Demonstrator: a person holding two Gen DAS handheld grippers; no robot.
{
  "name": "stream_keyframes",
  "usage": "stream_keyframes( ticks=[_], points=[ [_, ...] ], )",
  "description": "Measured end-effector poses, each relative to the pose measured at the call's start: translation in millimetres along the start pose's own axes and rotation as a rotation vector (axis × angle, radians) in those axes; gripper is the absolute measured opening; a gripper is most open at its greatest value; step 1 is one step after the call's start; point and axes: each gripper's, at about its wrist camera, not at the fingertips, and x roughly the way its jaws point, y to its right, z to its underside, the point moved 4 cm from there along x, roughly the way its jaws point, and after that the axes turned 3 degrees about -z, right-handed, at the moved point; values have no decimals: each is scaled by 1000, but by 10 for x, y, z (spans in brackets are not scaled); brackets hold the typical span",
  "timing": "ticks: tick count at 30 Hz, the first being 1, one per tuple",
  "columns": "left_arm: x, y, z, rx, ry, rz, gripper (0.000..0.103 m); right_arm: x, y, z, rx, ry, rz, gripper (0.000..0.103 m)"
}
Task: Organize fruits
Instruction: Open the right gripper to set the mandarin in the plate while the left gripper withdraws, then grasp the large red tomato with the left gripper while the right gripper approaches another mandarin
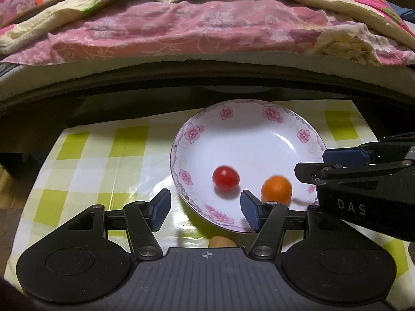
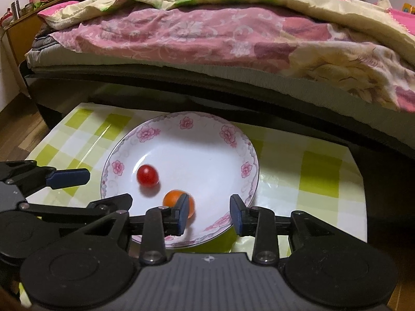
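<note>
Both my left gripper [image 1: 205, 210] and right gripper [image 2: 208, 213] gape empty over the plate [image 2: 155, 129] near rim, red tomato [image 2: 147, 175] and orange one [image 2: 172, 198] lying free inside, apparently so they collect there.

Dim, warm indoor light, with glare streaking the glossy checked tablecloth [image 1: 103, 171]. The red tomato [image 1: 225, 178] and orange tomato [image 1: 276, 188] are smeared by motion blur. Fisheye distortion bows the bed [image 2: 207, 51] edge, and corners fall black.
</note>
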Motion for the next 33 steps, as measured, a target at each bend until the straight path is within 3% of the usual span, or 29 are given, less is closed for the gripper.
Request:
stream_keyframes(
  ticks=[19,33],
  points=[
    [-144,-50,12,-11,5,-4,70,-79,-66,-5,-22,15,12,42],
    [-493,-450,289,-74,-29,-32,71,-353,-185,196,-39,-6,-32,45]
  ],
)
